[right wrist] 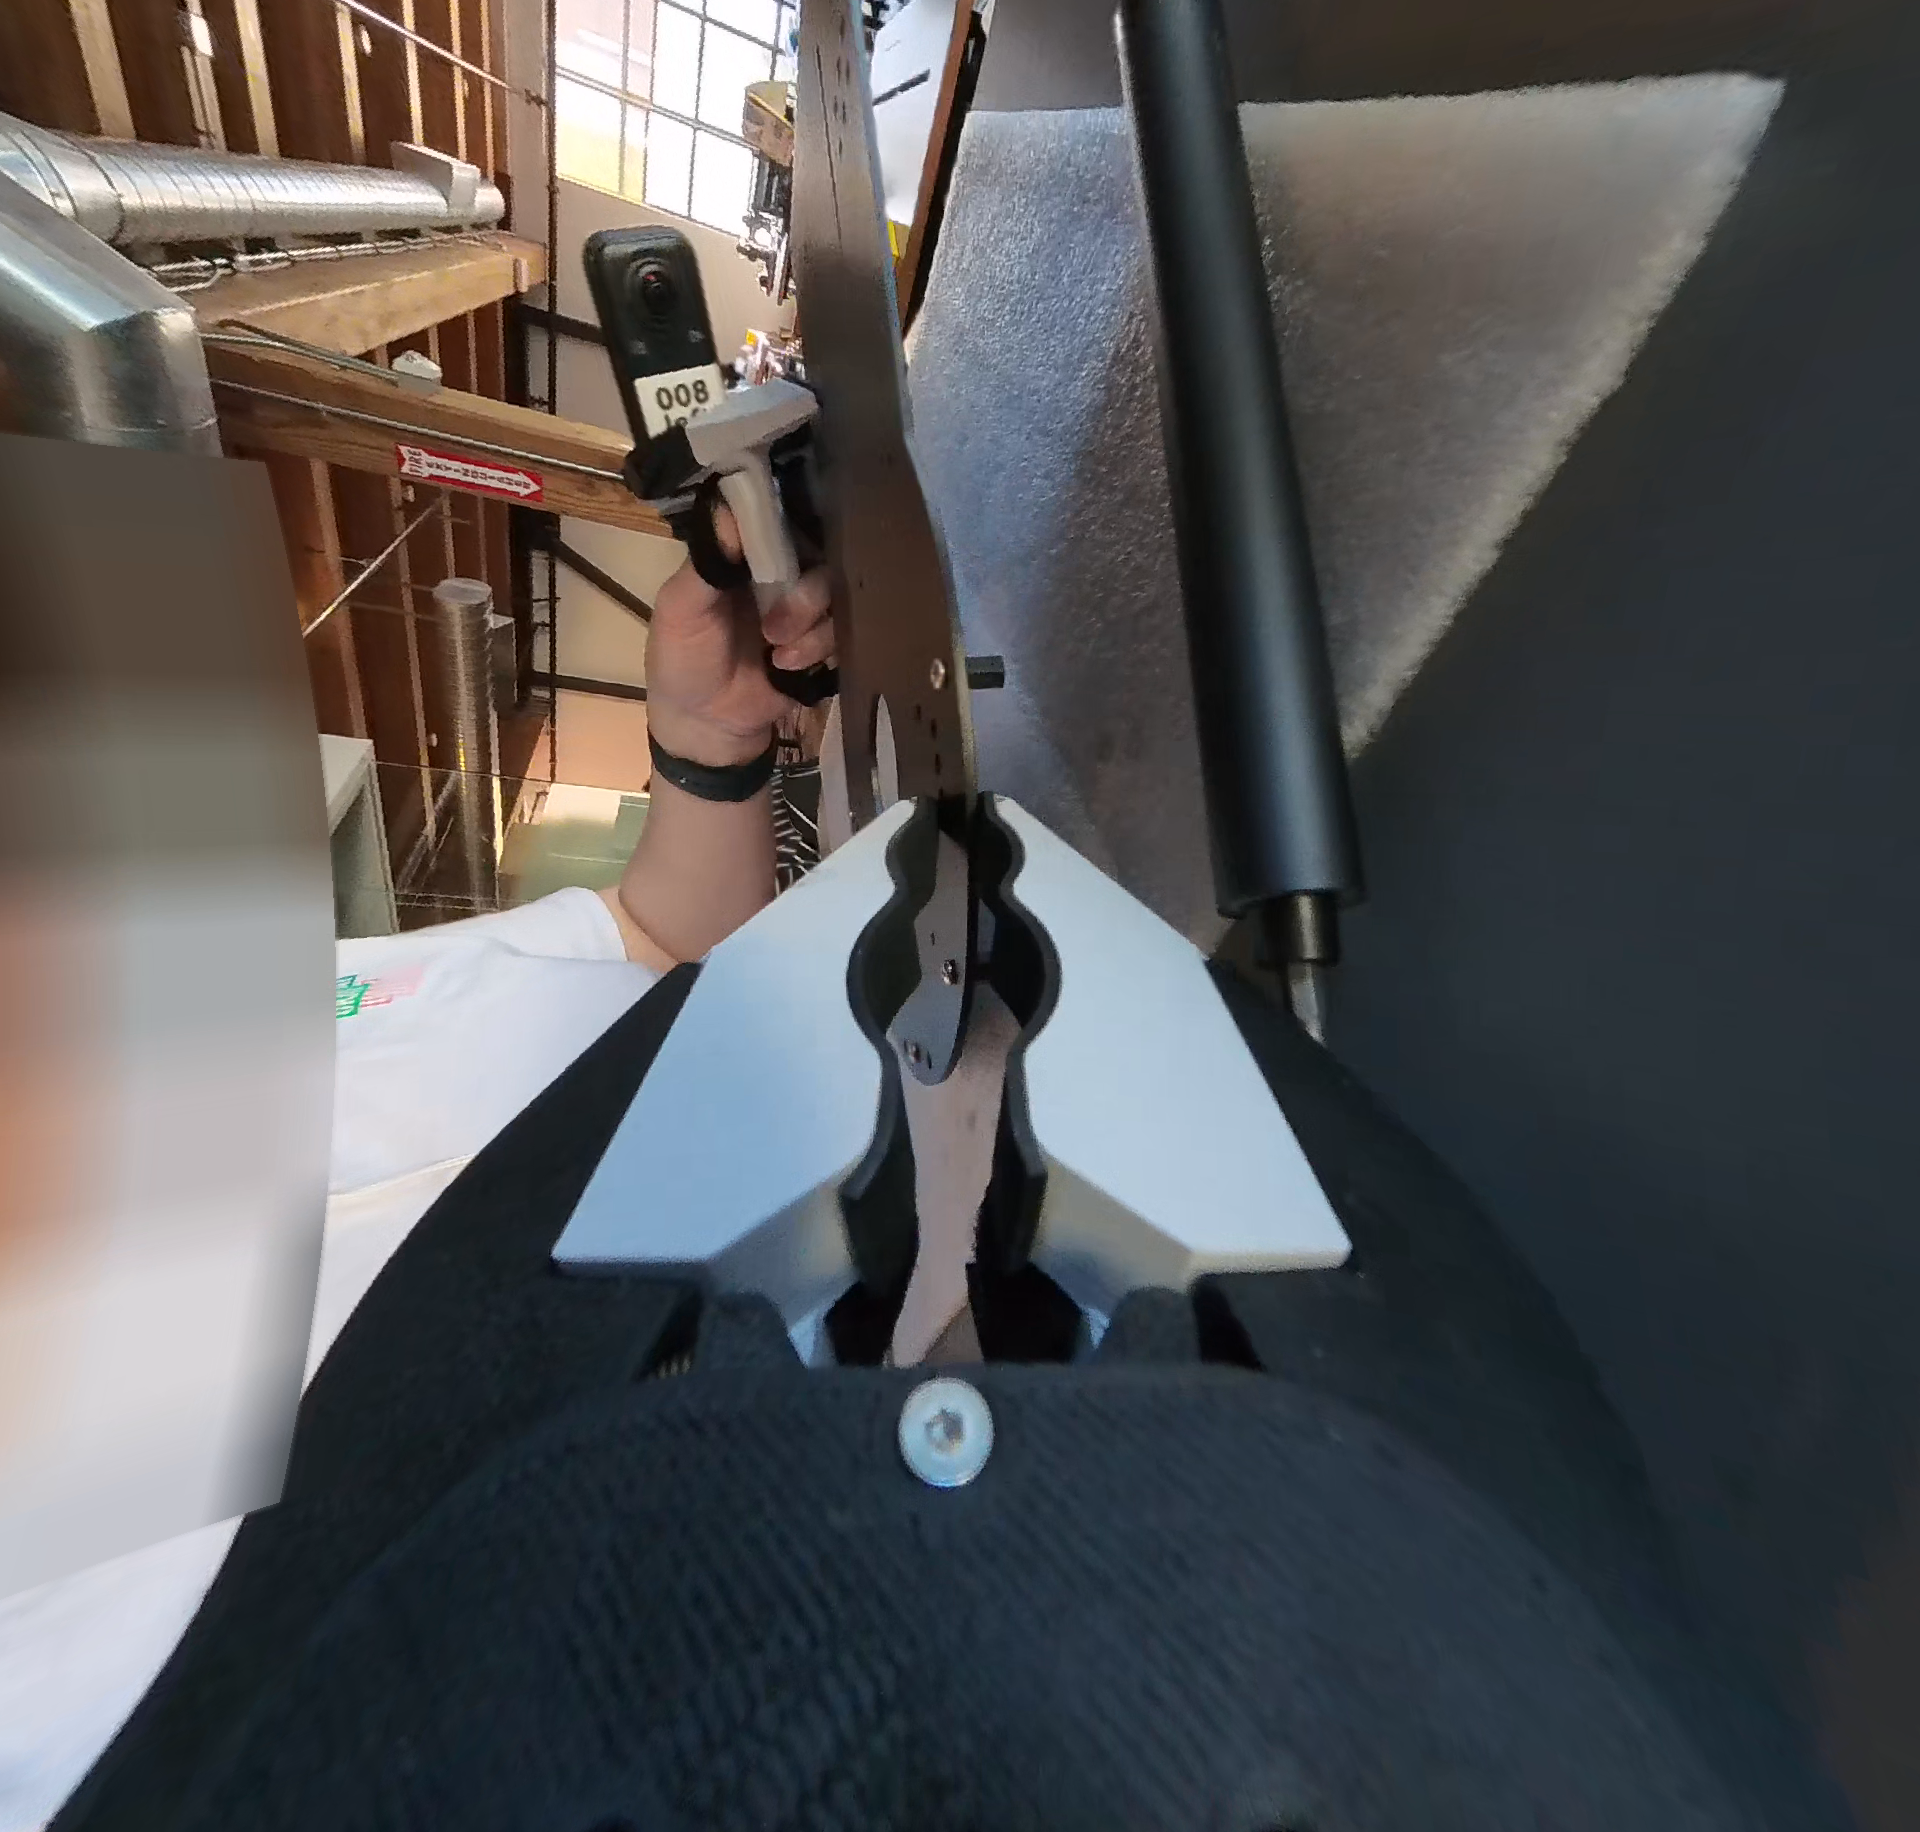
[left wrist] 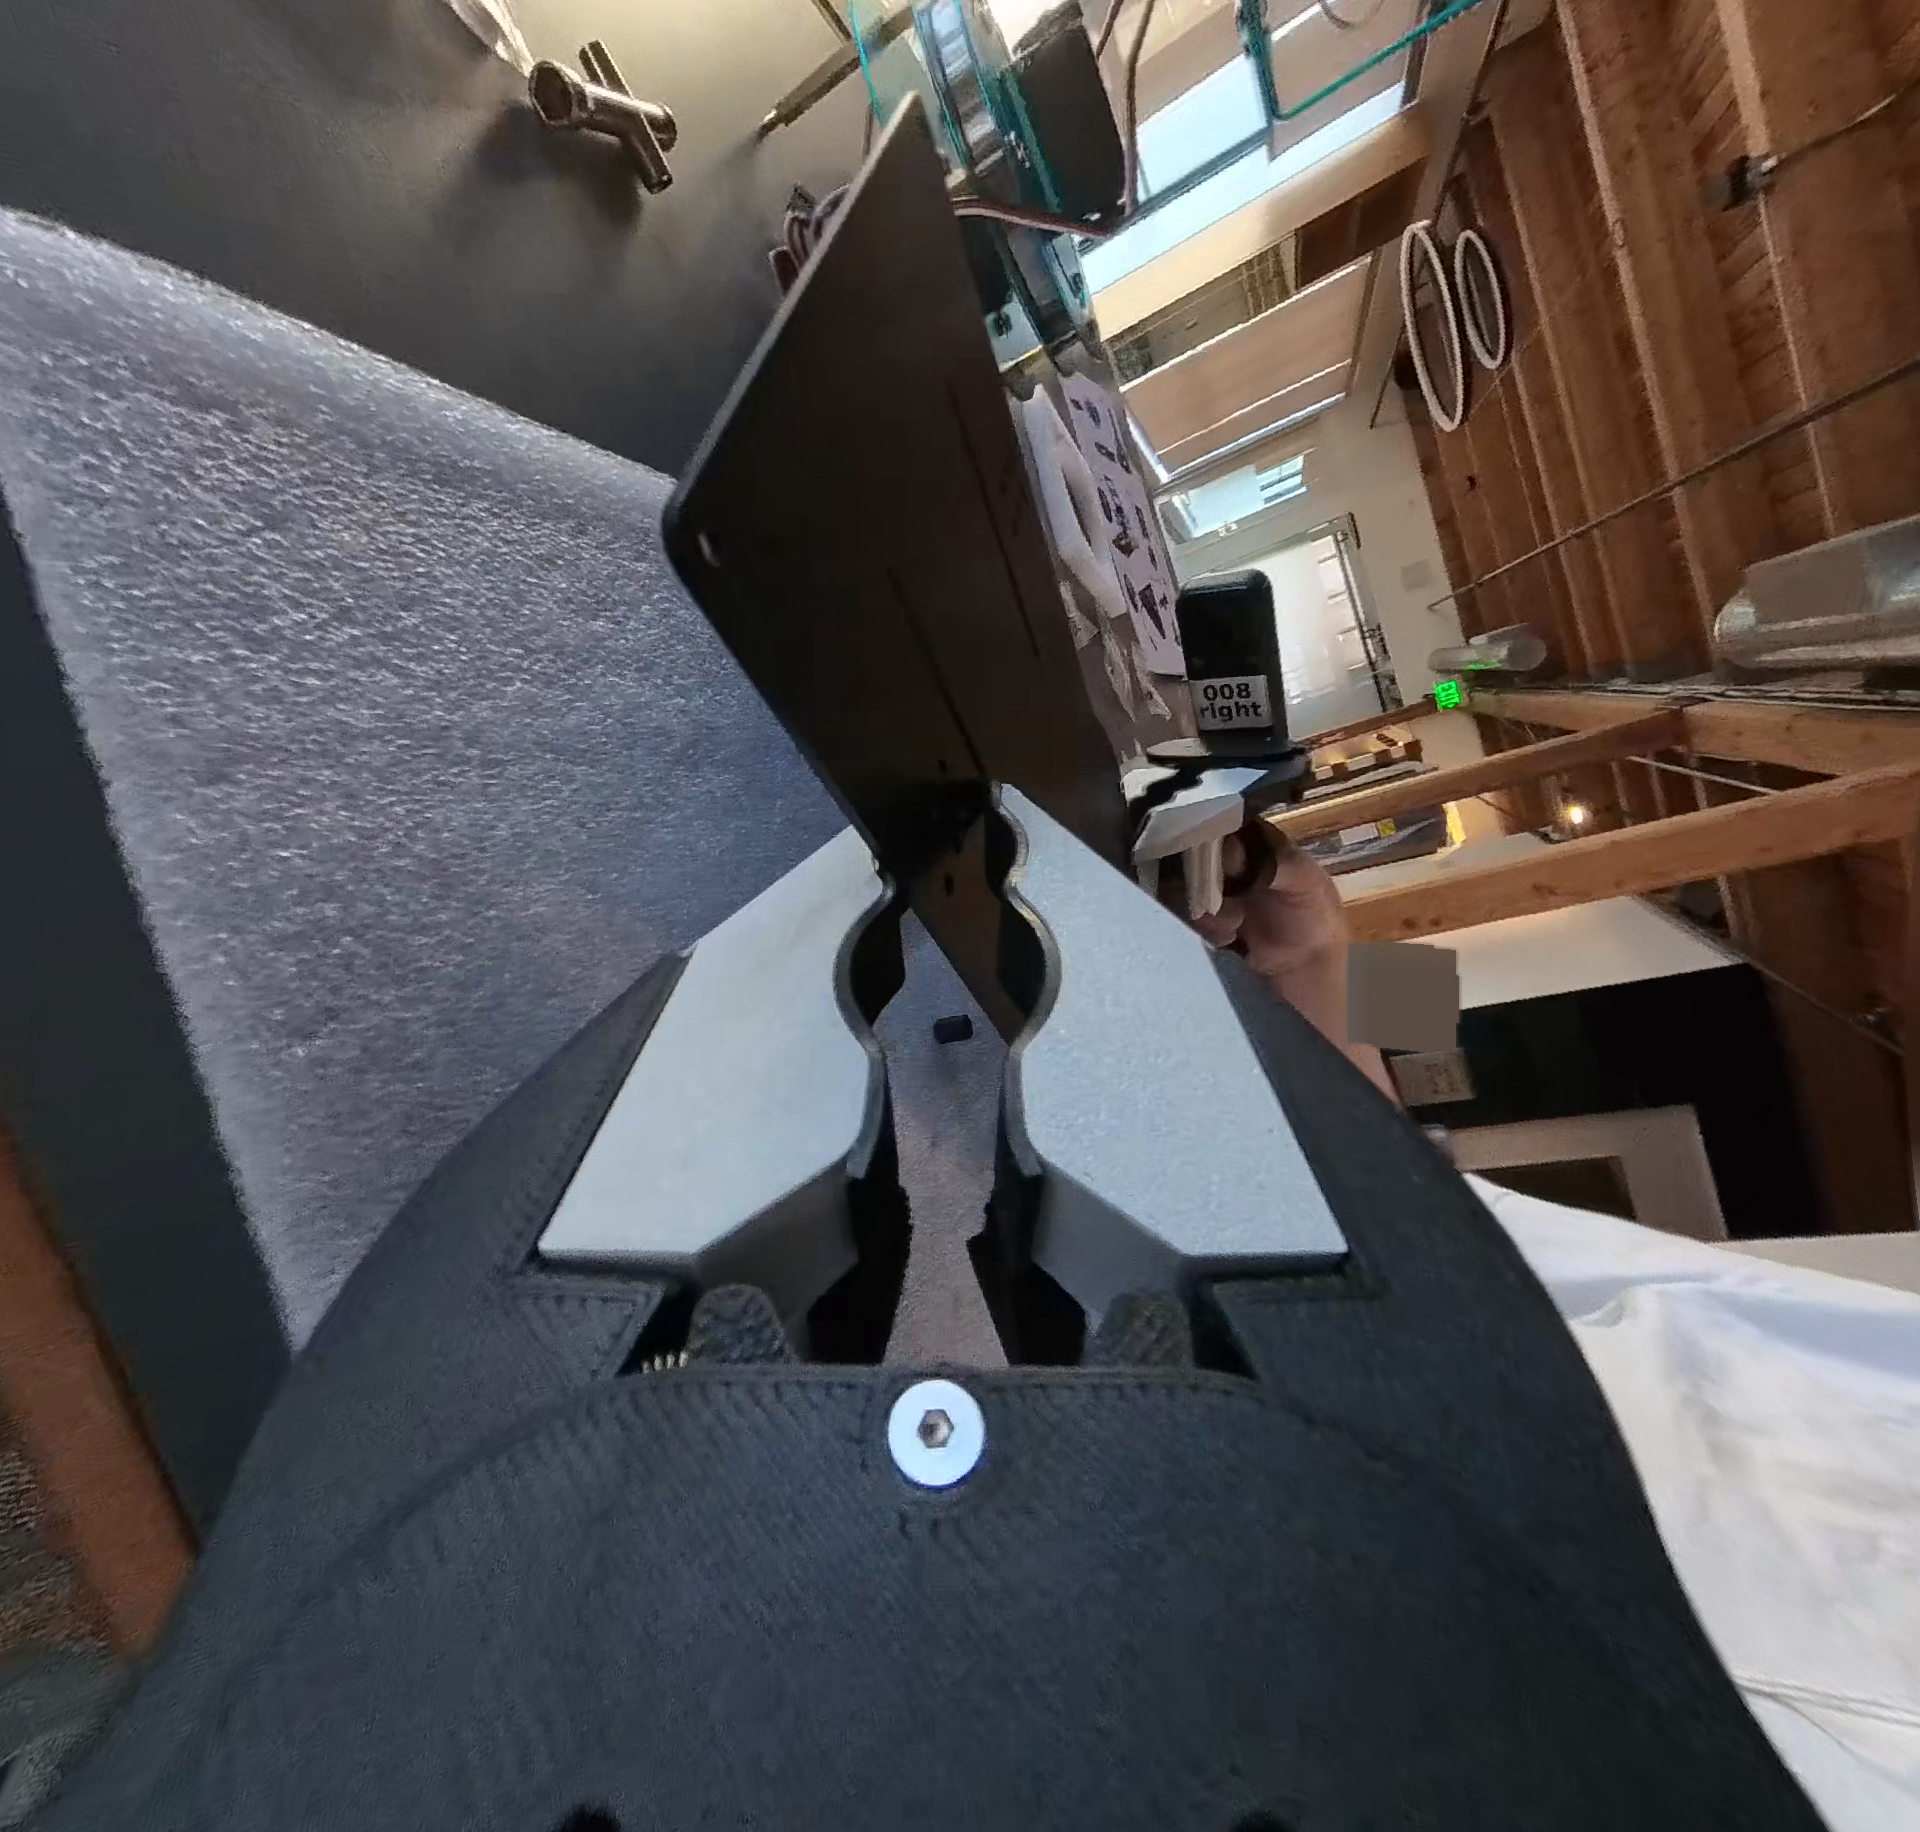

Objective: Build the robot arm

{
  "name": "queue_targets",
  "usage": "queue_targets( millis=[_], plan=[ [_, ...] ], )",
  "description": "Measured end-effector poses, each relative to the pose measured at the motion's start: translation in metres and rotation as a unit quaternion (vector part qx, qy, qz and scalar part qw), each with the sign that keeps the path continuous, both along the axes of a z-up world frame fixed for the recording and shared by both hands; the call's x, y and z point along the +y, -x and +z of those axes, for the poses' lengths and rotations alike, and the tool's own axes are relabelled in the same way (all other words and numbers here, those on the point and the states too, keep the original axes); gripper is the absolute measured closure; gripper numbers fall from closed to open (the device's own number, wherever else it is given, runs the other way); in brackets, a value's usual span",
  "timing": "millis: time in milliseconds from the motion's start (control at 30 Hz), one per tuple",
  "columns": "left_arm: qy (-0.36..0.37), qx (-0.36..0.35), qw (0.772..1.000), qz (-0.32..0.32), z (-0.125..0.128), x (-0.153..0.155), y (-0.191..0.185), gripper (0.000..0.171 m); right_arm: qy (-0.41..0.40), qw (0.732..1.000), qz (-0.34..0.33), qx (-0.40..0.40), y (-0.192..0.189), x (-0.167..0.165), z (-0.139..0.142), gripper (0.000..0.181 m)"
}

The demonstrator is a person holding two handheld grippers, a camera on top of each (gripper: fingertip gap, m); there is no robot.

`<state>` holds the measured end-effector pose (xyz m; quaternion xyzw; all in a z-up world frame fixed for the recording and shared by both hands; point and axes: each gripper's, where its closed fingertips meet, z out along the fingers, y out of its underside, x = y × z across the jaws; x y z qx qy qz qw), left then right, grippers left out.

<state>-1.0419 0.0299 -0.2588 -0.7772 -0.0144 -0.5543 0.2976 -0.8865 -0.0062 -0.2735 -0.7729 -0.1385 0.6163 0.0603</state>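
My left gripper (left wrist: 966, 826) is shut on the lower edge of a flat black plate (left wrist: 873, 535), which stands tilted above a grey foam sheet (left wrist: 312, 587). My right gripper (right wrist: 951, 811) is shut on the same plate (right wrist: 857, 411), seen here nearly edge-on with rows of small holes. Each gripper shows in the other's view: the right one (left wrist: 1179, 806) partly behind the plate, the left one (right wrist: 805, 421) held by a hand (right wrist: 717, 681) and clamped on the plate's far side.
A metal cross-shaped socket wrench (left wrist: 603, 109) lies on the dark mat (left wrist: 260, 120). A clear-flanged spool (left wrist: 977, 120) stands beyond the plate. A black cylindrical tool handle (right wrist: 1236, 483) lies on the foam sheet (right wrist: 1455, 307). A person in a white shirt (left wrist: 1714, 1419) is close by. The grippers' ends are close to 15 centimeters from one another.
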Motion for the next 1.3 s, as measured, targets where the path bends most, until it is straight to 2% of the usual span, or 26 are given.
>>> queue_targets(
  millis=[267,733,1300],
  plan=[
    [0.01,0.007,1.0,0.015,-0.006,0.004,0.002,0.159,-0.019,0.999,-0.011,-0.024,0.001,0.004,-0.001,0.176],
    [0.014,0.064,0.997,0.036,-0.014,0.013,0.006,0.152,-0.052,0.997,-0.017,-0.054,0.004,0.014,-0.002,0.175],
    [0.013,0.065,0.995,0.068,-0.017,0.011,0.009,0.153,-0.061,0.995,-0.03,-0.067,0.006,0.017,-0.011,0.173]
  ],
)
